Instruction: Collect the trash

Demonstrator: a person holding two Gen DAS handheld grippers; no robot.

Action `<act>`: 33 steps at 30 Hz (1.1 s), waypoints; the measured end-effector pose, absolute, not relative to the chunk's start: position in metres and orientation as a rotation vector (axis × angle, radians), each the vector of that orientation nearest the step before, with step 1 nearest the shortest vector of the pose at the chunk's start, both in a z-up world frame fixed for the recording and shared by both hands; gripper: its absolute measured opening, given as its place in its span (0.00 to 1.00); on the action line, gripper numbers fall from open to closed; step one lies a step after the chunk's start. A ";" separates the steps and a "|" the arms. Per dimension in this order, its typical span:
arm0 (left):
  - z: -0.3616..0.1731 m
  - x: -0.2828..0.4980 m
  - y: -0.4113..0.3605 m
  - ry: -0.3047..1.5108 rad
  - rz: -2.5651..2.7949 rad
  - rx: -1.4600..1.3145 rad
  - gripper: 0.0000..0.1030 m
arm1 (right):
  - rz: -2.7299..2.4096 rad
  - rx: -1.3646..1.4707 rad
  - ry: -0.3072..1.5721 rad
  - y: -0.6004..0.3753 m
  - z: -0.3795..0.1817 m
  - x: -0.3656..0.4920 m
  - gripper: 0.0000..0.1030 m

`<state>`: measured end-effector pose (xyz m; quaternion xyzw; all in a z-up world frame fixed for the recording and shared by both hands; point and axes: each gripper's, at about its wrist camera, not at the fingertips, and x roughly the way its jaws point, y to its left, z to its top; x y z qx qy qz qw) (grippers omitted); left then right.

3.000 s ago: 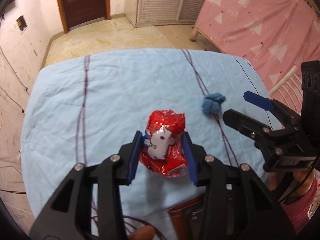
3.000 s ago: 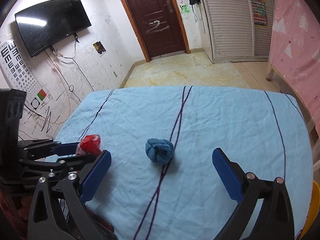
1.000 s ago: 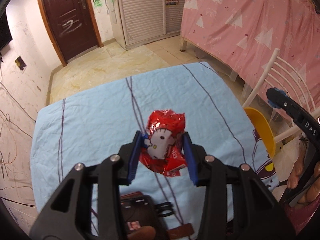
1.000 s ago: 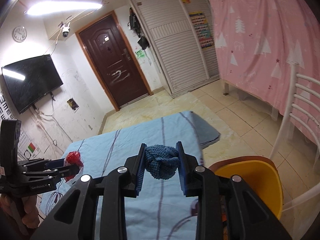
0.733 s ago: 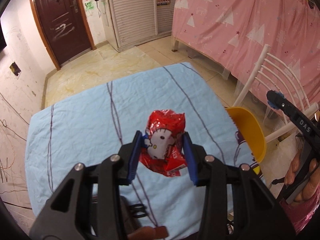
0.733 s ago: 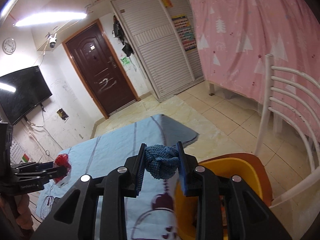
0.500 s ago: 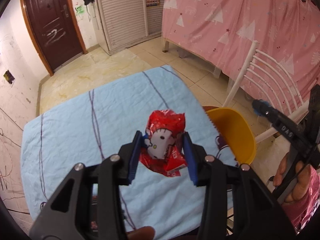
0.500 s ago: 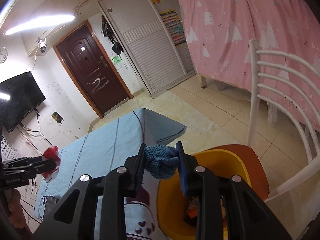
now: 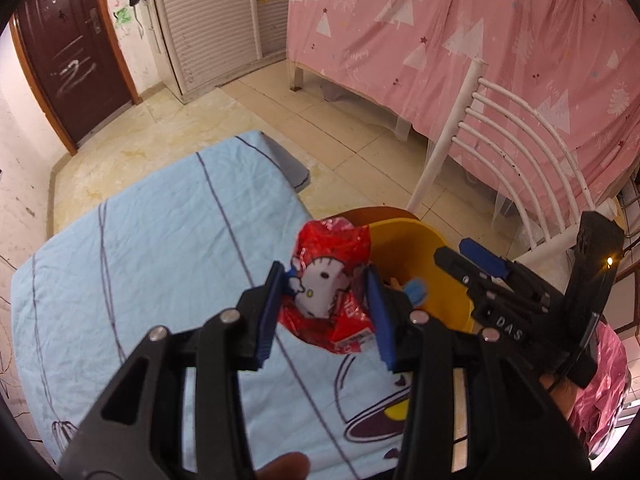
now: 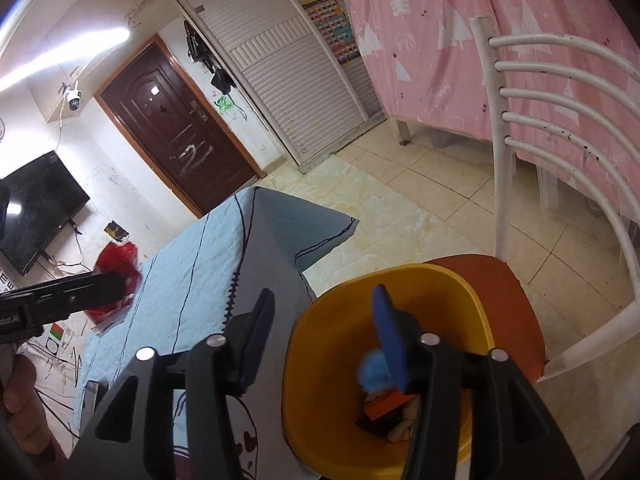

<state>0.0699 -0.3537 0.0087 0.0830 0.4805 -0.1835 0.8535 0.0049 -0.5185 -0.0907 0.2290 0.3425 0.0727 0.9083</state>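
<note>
The yellow bin point(image 10: 320, 364) sits on the chair seat point(image 10: 508, 292) beside the blue-covered table point(image 9: 160, 240), right of the left gripper point(image 9: 326, 312), which pinches the red wrapper point(image 9: 328, 284) upright over the table's edge. The right gripper point(image 10: 324, 340) gapes empty above the bin; only its view shows the blue wad point(image 10: 374, 372) lying inside.

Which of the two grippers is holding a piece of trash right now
The left gripper: its jaws are shut on the red wrapper. The right gripper stands open over the yellow bin, with the blue ball inside the bin.
</note>
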 end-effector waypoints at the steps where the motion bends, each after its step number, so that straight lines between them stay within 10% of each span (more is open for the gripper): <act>1: 0.006 0.072 -0.358 1.015 -0.393 0.173 0.38 | 0.146 0.477 0.705 -0.521 -0.091 0.004 0.46; 33: 0.018 0.061 -0.375 0.978 -0.470 0.178 0.66 | 0.093 0.476 0.634 -0.530 -0.078 -0.012 0.54</act>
